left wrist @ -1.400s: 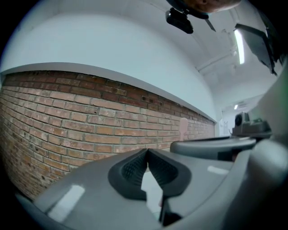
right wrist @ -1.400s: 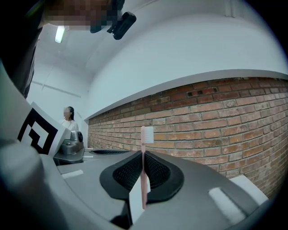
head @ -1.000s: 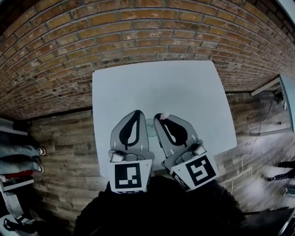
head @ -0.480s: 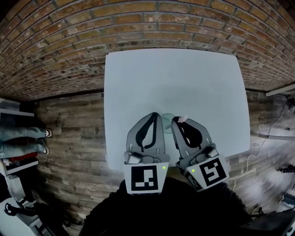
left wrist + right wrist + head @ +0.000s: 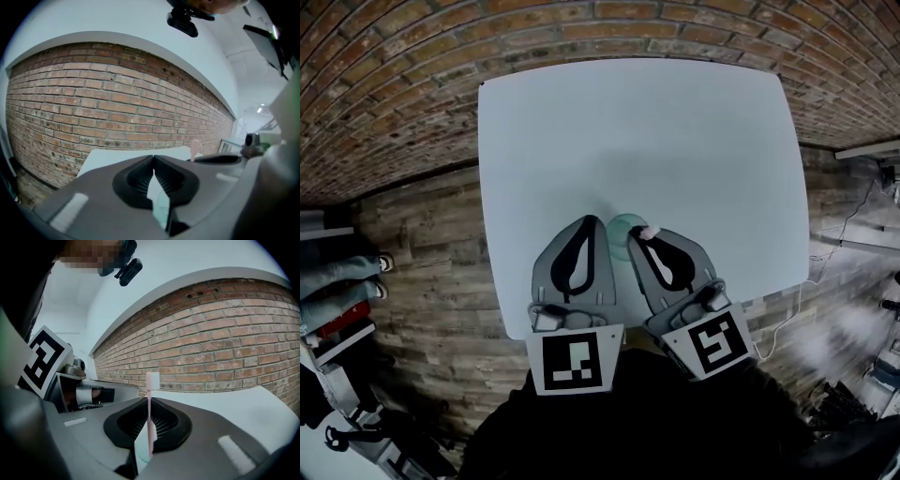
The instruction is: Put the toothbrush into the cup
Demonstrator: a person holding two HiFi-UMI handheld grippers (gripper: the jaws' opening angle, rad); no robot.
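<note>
A pale green cup (image 5: 622, 230) stands on the white table (image 5: 647, 131), half hidden between the tips of my two grippers. My right gripper (image 5: 637, 239) is shut on a pink toothbrush (image 5: 150, 423), which stands upright with its head (image 5: 649, 232) above the jaws, beside the cup's right rim. The left gripper (image 5: 592, 221) hangs just left of the cup with its fingertips touching (image 5: 153, 159) and nothing clamped at the tips. Pale green shows through the slit lower down. The toothbrush head (image 5: 194, 146) also shows in the left gripper view.
The table's near edge (image 5: 572, 330) runs just under both grippers. A brick wall (image 5: 581, 28) stands behind the table, and wood-plank floor (image 5: 431, 253) lies on both sides. A white cable (image 5: 787, 319) trails over the floor at the right.
Both grippers have sunk toward the table side by side. The toothbrush stays upright in the right gripper. The cup is still between the tips.
</note>
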